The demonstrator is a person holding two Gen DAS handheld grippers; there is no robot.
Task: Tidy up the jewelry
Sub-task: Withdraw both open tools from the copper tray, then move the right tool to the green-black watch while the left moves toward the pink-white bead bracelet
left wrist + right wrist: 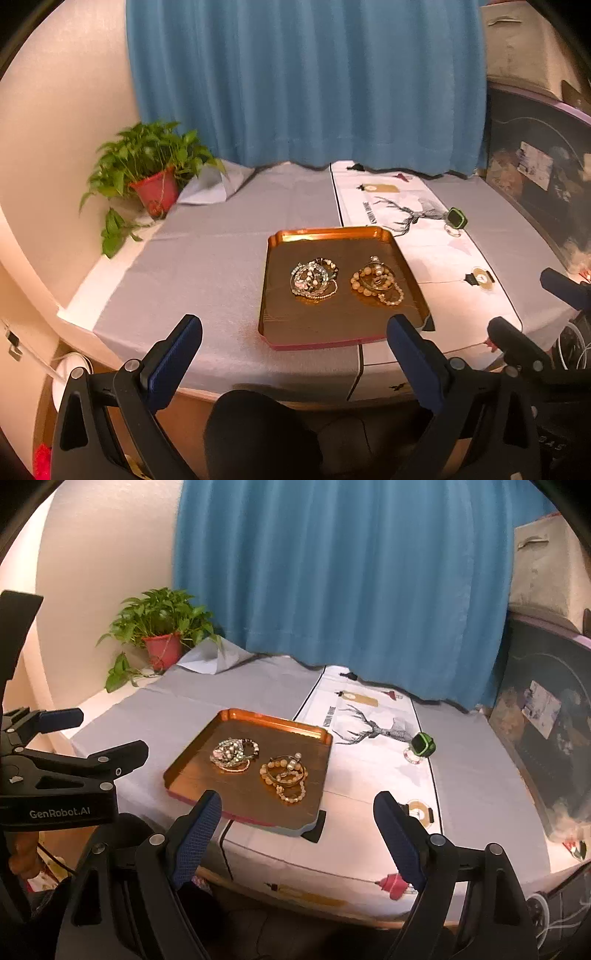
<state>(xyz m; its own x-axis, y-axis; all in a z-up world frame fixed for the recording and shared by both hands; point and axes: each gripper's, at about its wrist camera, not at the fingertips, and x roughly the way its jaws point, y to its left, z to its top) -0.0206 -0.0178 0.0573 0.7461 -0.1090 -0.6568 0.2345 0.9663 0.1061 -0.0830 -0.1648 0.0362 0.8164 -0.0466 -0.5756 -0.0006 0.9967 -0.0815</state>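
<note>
Well, both grippers' fingers [177, 354] [397, 834] stood spread and empty, while those light, slippery beaded bracelets [314, 280] wanted pinching by one strand.

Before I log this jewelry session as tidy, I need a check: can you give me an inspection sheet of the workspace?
Surface: table under grey cloth, deer-print runner on it.
Job's things: copper tray holds two piles, pale bracelets and amber bead bracelets.
Clutter: green-rimmed black gadget.
Grippers: left gripper and right gripper open, empty, short of the tray.
Cables: white cord by the table leg.
Surroundings: blue curtain, potted plant.
</note>
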